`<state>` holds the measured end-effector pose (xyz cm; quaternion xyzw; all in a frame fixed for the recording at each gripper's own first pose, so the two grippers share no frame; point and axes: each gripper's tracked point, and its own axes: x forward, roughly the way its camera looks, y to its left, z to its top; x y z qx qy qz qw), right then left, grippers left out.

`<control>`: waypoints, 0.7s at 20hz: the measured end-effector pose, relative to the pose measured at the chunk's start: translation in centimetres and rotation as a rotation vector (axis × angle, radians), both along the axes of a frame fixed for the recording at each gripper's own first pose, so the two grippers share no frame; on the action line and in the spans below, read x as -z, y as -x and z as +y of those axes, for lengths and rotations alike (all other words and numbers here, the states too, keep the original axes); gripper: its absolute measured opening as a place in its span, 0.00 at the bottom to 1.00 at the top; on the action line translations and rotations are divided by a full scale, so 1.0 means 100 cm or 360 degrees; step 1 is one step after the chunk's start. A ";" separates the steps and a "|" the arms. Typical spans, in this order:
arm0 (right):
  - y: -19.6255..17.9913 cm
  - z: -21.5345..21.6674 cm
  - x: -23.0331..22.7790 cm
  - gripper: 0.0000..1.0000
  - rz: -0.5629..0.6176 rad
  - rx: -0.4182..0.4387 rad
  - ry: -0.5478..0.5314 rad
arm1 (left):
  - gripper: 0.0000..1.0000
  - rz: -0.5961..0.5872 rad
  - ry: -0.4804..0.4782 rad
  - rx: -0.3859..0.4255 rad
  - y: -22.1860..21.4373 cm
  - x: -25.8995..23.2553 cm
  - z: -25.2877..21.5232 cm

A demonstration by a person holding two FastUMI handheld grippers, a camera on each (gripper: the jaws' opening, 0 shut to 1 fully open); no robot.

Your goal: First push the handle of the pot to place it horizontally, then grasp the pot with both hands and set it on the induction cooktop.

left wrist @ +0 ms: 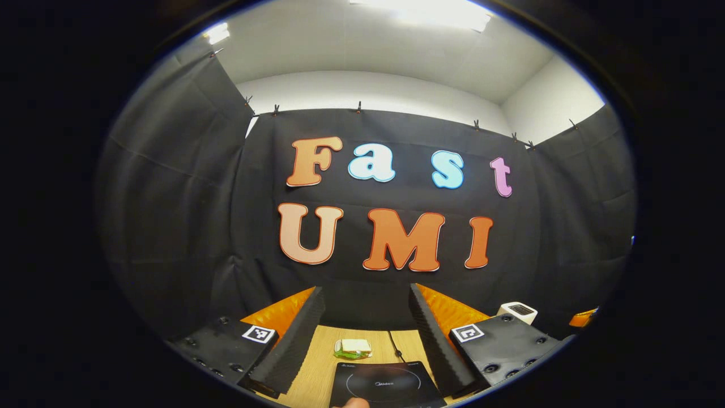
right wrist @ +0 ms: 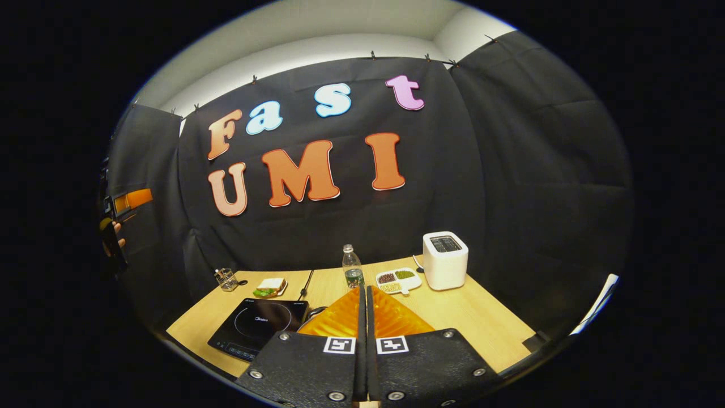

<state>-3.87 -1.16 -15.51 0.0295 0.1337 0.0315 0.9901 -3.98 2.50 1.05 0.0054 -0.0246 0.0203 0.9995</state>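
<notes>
Currently I'm holding the left gripper (left wrist: 367,317) released above the induction cooktop (left wrist: 385,385), the right gripper (right wrist: 363,306) clenched, grasping nothing, cooktop at 10 o'clock.

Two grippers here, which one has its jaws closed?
The right gripper: in the right gripper view its two fingers meet, no gap, nothing held. The left gripper stands wide open, with the sandwich and induction cooktop showing between its fingers.
</notes>
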 end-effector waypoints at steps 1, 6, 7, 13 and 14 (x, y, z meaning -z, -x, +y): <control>0.005 0.002 0.009 0.00 0.0021 -0.0008 -0.0015 | 0.97 0.0000 0.0003 0.0003 0.003 0.001 -0.001; 0.016 -0.010 0.054 0.00 0.0128 0.0040 0.0007 | 0.98 0.0006 0.0010 0.0005 0.006 0.002 0.000; 0.019 -0.012 0.062 0.00 0.0154 0.0045 -0.0007 | 0.98 0.0007 0.0010 0.0000 0.006 0.002 0.001; 0.034 -0.021 0.114 0.00 0.0308 0.0108 0.0013 | 0.99 0.0044 0.0028 0.0002 0.006 0.010 0.002; 0.036 -0.021 0.120 0.00 0.0330 0.0108 0.0011 | 0.97 0.0045 0.0026 0.0000 0.006 0.010 0.001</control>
